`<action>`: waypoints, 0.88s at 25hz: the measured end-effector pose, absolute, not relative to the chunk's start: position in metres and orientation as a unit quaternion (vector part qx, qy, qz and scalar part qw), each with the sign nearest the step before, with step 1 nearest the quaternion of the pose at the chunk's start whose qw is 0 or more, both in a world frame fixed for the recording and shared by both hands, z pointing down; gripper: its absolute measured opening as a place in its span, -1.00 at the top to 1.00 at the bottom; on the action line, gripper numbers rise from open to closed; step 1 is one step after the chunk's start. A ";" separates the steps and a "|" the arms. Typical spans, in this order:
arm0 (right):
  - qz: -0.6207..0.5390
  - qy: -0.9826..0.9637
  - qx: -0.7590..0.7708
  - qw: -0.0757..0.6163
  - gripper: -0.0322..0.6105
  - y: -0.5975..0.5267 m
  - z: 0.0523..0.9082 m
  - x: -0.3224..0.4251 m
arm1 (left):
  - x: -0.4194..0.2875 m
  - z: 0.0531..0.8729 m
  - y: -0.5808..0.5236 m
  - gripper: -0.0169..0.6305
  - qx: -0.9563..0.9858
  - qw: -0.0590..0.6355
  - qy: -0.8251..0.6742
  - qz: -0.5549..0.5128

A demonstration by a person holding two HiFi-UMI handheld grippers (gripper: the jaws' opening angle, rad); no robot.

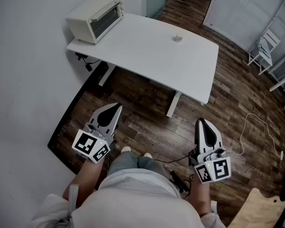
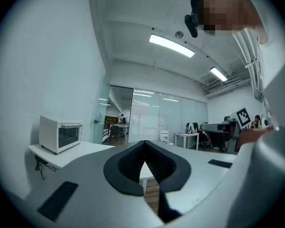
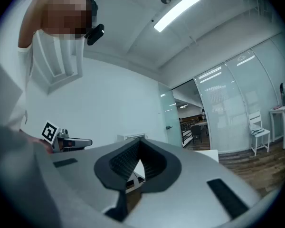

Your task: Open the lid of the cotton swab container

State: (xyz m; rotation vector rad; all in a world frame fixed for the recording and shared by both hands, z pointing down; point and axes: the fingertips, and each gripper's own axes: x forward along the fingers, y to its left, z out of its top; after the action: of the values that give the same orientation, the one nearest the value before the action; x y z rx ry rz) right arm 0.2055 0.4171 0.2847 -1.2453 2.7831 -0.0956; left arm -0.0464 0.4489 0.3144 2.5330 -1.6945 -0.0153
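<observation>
Left gripper (image 1: 118,107), right gripper (image 1: 201,121) closed; container (image 1: 177,38) distant

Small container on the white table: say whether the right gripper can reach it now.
Probably not: the right gripper is shut close to the person's body, well short of the white table; nothing blocks the small container.

A white table (image 1: 147,51) stands against a white wall (image 1: 23,80) on a dark wood-plank floor (image 1: 147,118) — a white toaster oven (image 1: 96,18) at its corner — with strip ceiling lights (image 2: 171,45) overhead and glass partitions (image 2: 152,118) beyond.
</observation>
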 end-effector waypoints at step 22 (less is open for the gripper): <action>-0.041 0.913 -0.400 0.061 0.83 0.407 0.277 0.221 | -0.042 0.299 0.443 0.94 0.819 0.034 -0.572 -0.015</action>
State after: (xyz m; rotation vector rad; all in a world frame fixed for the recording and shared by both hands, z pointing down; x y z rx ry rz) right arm 0.2207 0.4071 0.2770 -1.2117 2.7635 -0.1228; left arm -0.0422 0.4429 0.2993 2.5191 -1.7587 -0.0457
